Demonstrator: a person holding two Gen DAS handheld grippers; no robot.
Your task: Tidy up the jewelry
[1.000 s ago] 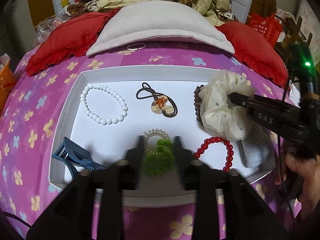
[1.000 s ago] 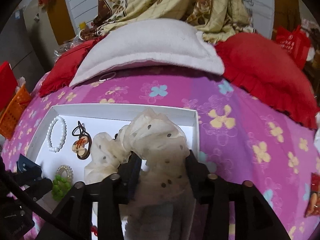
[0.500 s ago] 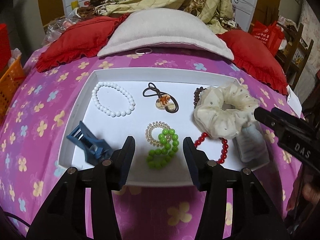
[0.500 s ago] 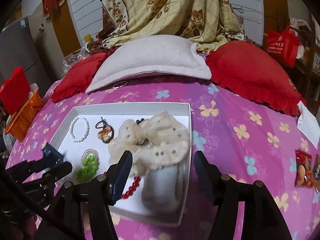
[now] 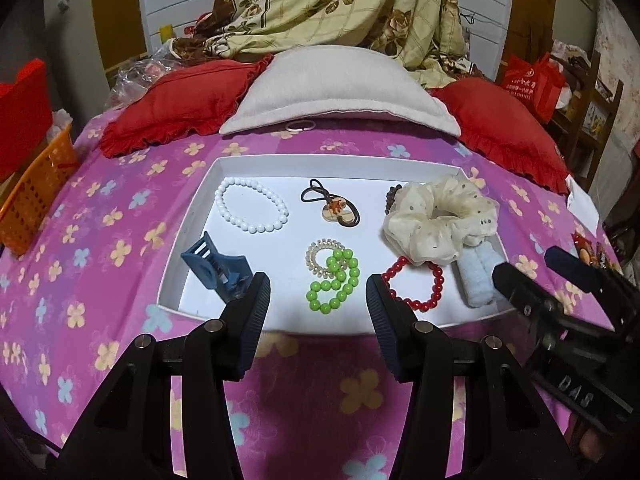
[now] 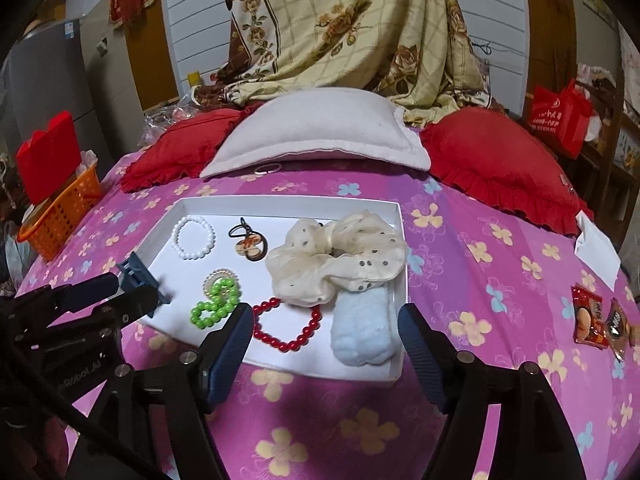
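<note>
Bare tray floor btwn blue clip & green beads.

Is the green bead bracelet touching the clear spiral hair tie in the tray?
Touching. In the left wrist view the green bead bracelet lies overlapping the clear spiral hair tie, its upper beads on the coil.

Both hand-held grippers hover agape, empty.
</note>
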